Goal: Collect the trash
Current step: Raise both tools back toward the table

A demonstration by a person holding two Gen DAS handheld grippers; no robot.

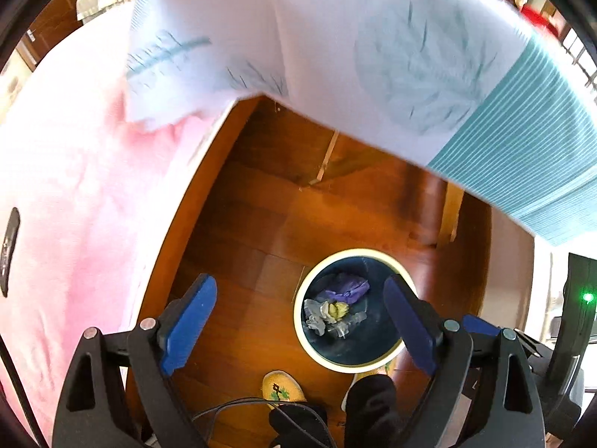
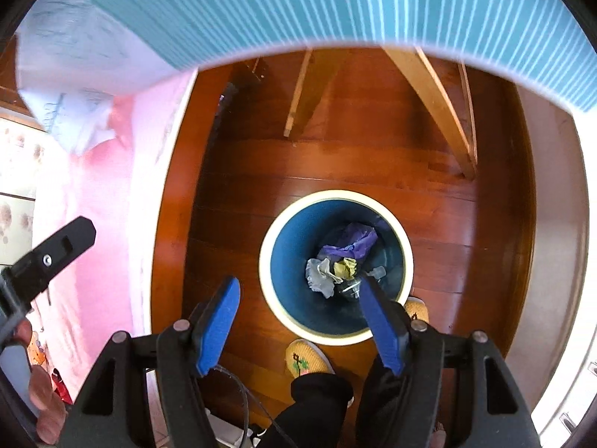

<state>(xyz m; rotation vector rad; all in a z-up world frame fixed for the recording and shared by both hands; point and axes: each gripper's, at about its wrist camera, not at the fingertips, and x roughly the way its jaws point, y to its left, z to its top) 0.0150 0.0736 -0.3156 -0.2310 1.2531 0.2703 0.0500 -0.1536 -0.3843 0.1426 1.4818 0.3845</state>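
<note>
Through the left wrist camera I look almost straight down at a wooden floor (image 1: 261, 205). My left gripper (image 1: 298, 323) has its blue fingers (image 1: 190, 324) spread wide, with nothing between them but floor and the edge of the bin. The bin (image 1: 380, 364) is round, cream-rimmed and dark blue inside, and stands on the floor just ahead of a pair of yellow slippers (image 1: 281, 388). Black trouser legs (image 1: 373, 399) rise above the slippers. Inside the bin lies the trash: a purple wad (image 1: 349, 289), a grey crumpled piece (image 1: 315, 315) and a small yellowish scrap (image 1: 337, 310), all bunched together on the bottom. A pink bedcover (image 1: 74, 186) fills the left side, and a white cloth with blue leaf prints (image 1: 335, 37) hangs over the top, ending in a teal striped band (image 1: 522, 142).

Through the right wrist camera I see the same bin (image 2: 272, 224) from more directly above. My right gripper (image 2: 296, 319) also stands open; its right finger overlaps the bin's rim in the picture, but the pads hold nothing. The purple wad (image 2: 354, 240), grey piece (image 2: 319, 274) and yellowish scrap (image 2: 345, 267) sit in the bin's far right part. One slipper (image 2: 304, 358) touches the near rim. Wooden table legs (image 2: 440, 108) stand on the floor (image 2: 224, 205) beyond, under the teal striped cloth (image 2: 298, 3). Part of my left gripper (image 2: 48, 257) shows at the left edge, over the pink bedcover (image 2: 97, 205).
</note>
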